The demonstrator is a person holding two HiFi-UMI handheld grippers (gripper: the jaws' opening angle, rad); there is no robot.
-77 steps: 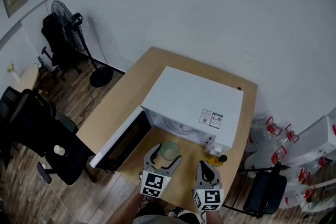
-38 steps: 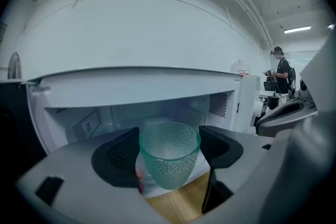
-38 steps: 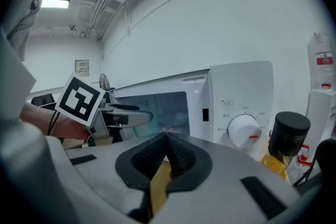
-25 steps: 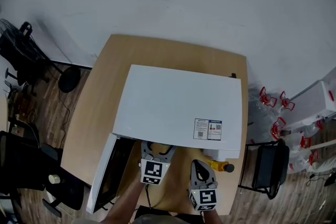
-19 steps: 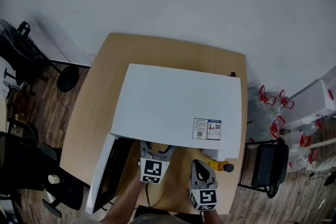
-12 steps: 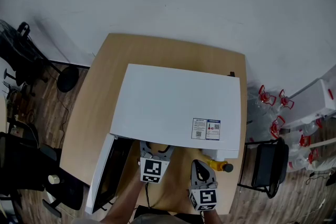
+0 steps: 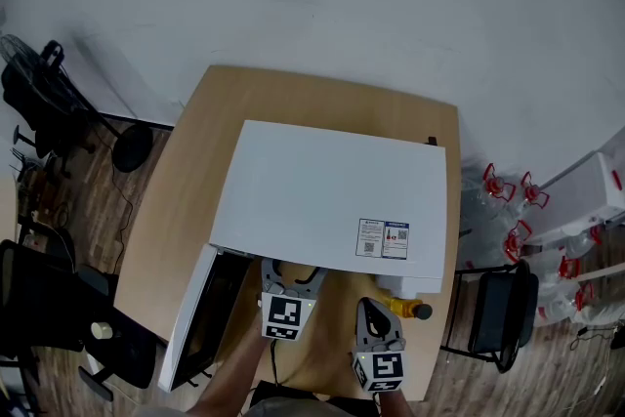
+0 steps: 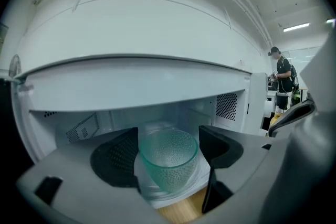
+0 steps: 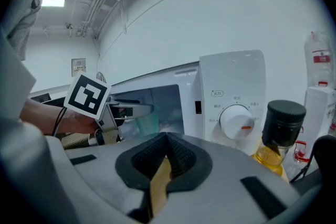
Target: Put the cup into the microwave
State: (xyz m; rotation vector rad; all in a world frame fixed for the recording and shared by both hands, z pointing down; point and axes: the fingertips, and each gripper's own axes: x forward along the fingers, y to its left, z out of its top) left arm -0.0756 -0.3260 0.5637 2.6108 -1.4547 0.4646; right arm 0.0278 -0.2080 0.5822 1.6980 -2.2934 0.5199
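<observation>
The cup (image 8: 168,161), a pale green dimpled glass, is held between the pads of my left gripper (image 8: 168,150), which is shut on it. It hangs at the mouth of the white microwave (image 7: 332,195), just above the glass turntable (image 8: 197,180). In the head view the left gripper (image 7: 291,280) reaches under the microwave's front edge and the cup is hidden. My right gripper (image 7: 372,310) hangs shut and empty over the table in front of the control panel. The right gripper view shows the cup (image 9: 147,123) inside the opening.
The microwave door (image 7: 193,312) stands open to the left. A yellow bottle with a black cap (image 7: 407,310) stands by the control dial (image 9: 237,120), close to the right gripper. The wooden table (image 7: 190,161) ends just behind both grippers. Chairs stand on either side.
Since three seconds ago the left gripper has carried the cup forward from the open table to the microwave's opening. Over the last second both grippers have barely moved.
</observation>
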